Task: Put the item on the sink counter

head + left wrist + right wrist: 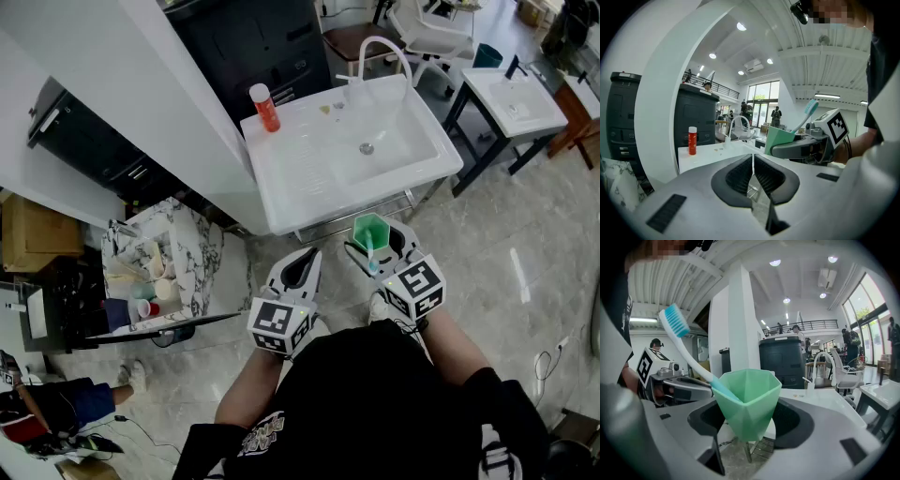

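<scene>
Closest in the head view, a dark shirt (pixel 375 403) fills the bottom edge. Ahead, the right gripper (pixel 378 242) holds a green cup (pixel 367 231) just short of the white sink counter (pixel 300 178), where a red bottle (pixel 265 107) stands.

Left gripper view: the left gripper (pixel 753 164) has its ribbed jaws pressed together on nothing.

Right gripper view: widely spread jaws clamp the cup's faceted plastic walls. It looks light, stiff and slippery, best gripped low, and the loose toothbrush (pixel 689 352) could tip it.
</scene>
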Available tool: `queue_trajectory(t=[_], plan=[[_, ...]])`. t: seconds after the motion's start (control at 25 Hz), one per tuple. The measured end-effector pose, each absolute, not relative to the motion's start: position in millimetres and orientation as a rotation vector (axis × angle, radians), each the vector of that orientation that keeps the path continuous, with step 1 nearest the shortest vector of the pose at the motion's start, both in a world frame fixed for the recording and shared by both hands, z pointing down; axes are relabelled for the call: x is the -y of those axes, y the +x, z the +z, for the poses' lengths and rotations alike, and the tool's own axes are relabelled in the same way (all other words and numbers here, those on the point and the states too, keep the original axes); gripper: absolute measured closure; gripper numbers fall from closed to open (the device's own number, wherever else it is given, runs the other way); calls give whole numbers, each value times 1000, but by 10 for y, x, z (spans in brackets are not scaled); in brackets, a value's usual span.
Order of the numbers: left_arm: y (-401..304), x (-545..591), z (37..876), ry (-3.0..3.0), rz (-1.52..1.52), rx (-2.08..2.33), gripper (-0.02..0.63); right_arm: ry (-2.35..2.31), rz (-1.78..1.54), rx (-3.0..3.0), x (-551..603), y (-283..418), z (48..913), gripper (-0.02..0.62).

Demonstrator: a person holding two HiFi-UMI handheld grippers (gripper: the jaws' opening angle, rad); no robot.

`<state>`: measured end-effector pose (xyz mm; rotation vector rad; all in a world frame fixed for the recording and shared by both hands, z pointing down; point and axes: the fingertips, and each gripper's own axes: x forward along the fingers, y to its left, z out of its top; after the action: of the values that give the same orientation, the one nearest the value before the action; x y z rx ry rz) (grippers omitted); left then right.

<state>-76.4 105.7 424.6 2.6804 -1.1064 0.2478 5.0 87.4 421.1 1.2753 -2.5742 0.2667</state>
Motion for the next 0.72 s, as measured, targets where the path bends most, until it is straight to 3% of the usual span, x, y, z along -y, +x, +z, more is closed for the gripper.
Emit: queue_trajectory(t=[0.72], plan=[[-615, -1013, 4280, 2659, 273, 1113, 583, 1226, 230, 2605, -818, 160, 4180, 249]])
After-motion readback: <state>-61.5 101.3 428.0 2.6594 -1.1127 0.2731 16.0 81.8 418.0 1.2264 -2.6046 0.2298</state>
